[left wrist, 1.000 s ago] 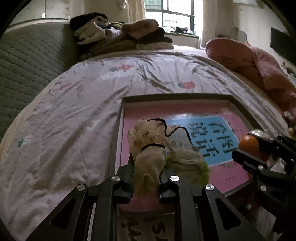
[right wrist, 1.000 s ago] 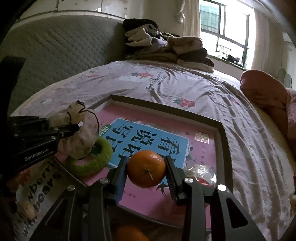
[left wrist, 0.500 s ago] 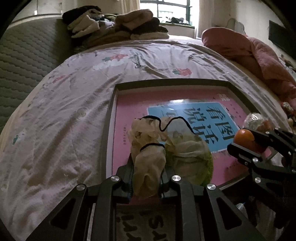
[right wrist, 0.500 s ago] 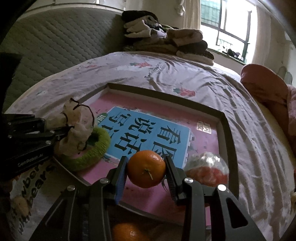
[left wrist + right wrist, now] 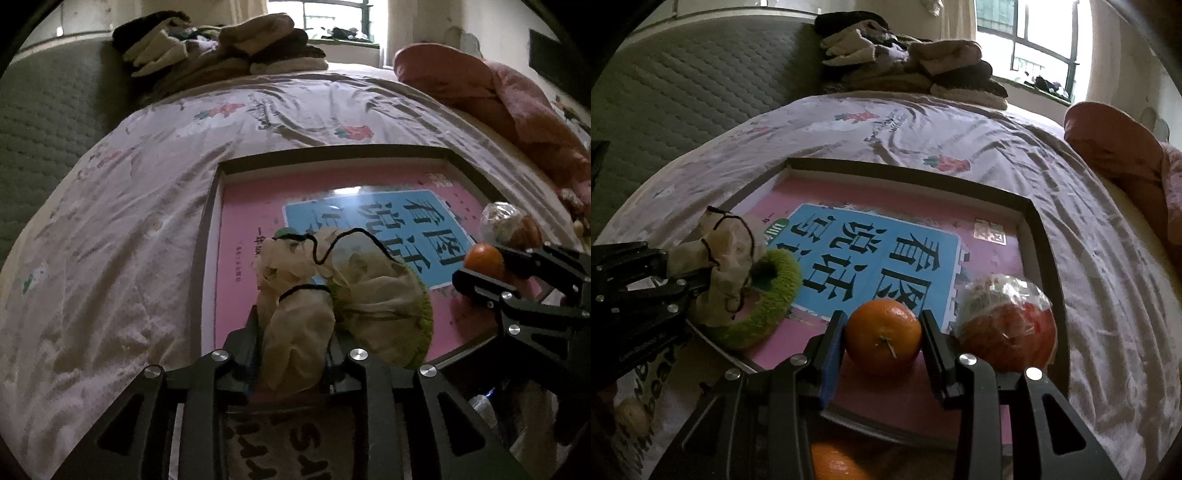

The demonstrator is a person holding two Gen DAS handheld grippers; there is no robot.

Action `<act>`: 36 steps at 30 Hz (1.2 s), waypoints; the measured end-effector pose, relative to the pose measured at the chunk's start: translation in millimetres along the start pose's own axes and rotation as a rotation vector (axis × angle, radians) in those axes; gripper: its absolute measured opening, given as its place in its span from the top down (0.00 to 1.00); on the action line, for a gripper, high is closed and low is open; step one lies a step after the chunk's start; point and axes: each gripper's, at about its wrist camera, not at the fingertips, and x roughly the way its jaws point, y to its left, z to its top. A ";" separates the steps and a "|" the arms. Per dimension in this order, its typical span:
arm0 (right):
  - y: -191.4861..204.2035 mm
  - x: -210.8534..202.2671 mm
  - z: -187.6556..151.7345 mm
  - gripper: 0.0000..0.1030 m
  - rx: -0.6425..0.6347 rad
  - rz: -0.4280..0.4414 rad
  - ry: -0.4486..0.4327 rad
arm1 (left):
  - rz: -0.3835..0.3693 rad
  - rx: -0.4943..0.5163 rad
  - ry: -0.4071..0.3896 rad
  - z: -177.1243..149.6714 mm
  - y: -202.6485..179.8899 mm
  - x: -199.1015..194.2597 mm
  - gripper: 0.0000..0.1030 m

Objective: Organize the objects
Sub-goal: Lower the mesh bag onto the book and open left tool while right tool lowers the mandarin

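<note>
1. Right tongs (image 5: 882, 341) pinch a mandarin (image 5: 882, 336) by its sides, low over the tray's (image 5: 1038, 236) near edge. Judged firm but bruisable; grip at the widest girth suits.
2. Left tongs (image 5: 295, 345) are pressed on a beige scrunchie (image 5: 295, 332): soft, light, unlikely to slip. It overlies a green scrunchie (image 5: 764, 314).
3. Both tools point forward, nearly level, across the bed (image 5: 110, 236).
4. A wrapped fruit (image 5: 1008, 325) sits just beside the mandarin, inside the tray.

The right gripper (image 5: 882, 341) clamps an orange (image 5: 882, 336) over the near edge of a dark-framed tray (image 5: 1039, 236). Just right lies a plastic-wrapped fruit (image 5: 1008, 325). At left, the left gripper (image 5: 685, 282) pinches a beige cloth pouch (image 5: 720, 266) resting on a green fuzzy ring (image 5: 768, 299).
</note>
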 end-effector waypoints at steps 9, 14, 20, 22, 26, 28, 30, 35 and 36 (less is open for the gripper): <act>0.9 -1.6 2.4 0.54 -0.002 0.007 0.010 | 0.039 0.008 -0.017 1.3 2.9 -4.4 0.70; 4.7 -3.7 2.3 0.52 -0.018 0.009 0.003 | 0.039 0.008 -0.014 2.0 5.1 -6.2 0.57; 4.9 -4.9 2.5 0.51 -0.016 0.007 0.005 | 0.038 0.008 -0.016 2.0 5.8 -8.0 0.51; 4.4 -6.3 2.5 0.51 -0.014 0.006 0.002 | 0.027 -0.003 -0.014 2.1 7.5 -9.0 0.48; 3.4 -10.0 2.5 0.51 -0.015 0.011 -0.006 | 0.008 -0.023 -0.018 2.4 12.5 -12.8 0.45; 3.7 -10.8 2.1 0.51 -0.016 0.013 -0.005 | 0.008 -0.024 -0.026 2.5 13.1 -15.1 0.45; 3.6 -10.9 1.9 0.51 -0.015 0.012 -0.005 | 0.014 -0.017 -0.041 2.4 12.5 -18.5 0.45; 4.6 -11.4 1.3 0.51 -0.019 0.016 -0.002 | 0.009 -0.006 -0.053 2.6 12.6 -24.2 0.44; 4.6 -11.1 1.4 0.51 -0.020 0.017 -0.002 | 0.010 -0.006 -0.053 2.4 12.9 -24.7 0.44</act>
